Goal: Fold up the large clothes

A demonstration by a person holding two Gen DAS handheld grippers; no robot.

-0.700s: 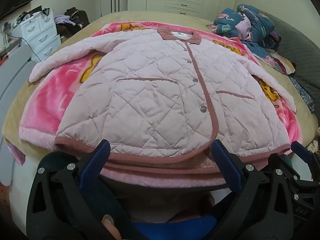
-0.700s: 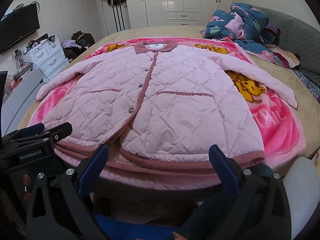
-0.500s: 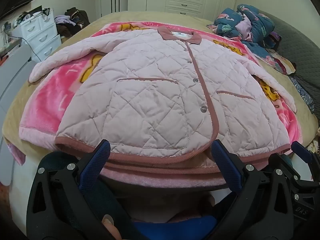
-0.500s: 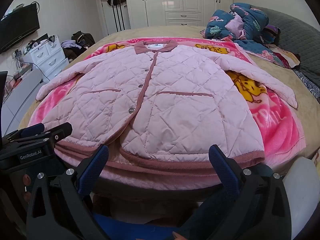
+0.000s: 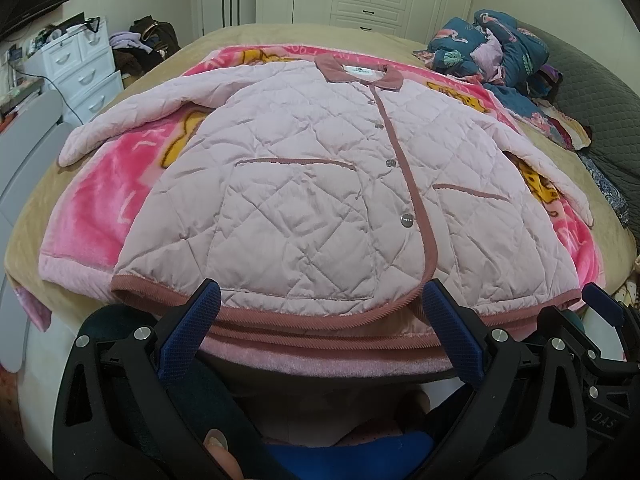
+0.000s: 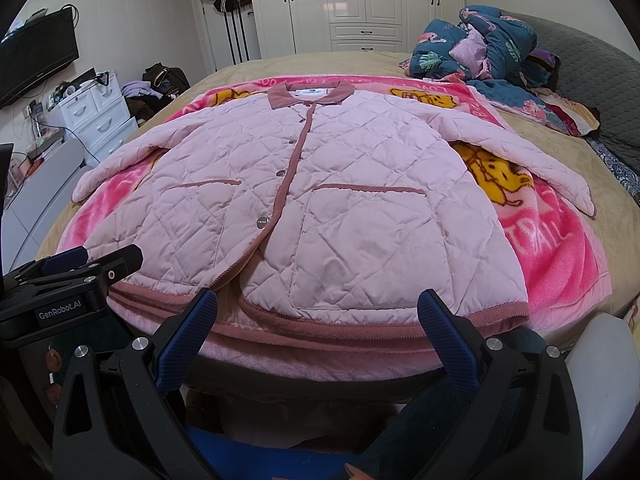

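Jacket (image 5: 320, 200): you have it spread flat, buttoned, on the blanket (image 5: 92, 216).
Left gripper (image 5: 324, 312): jaws wide apart, holding nothing.
Right gripper (image 6: 320, 314): the same, at the hem.

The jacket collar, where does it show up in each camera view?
Left wrist: the collar sits top centre, slightly right of middle.
Right wrist: the collar sits top centre, almost dead middle.
Shared landmark: the blue quilt heaped at upper right in both.
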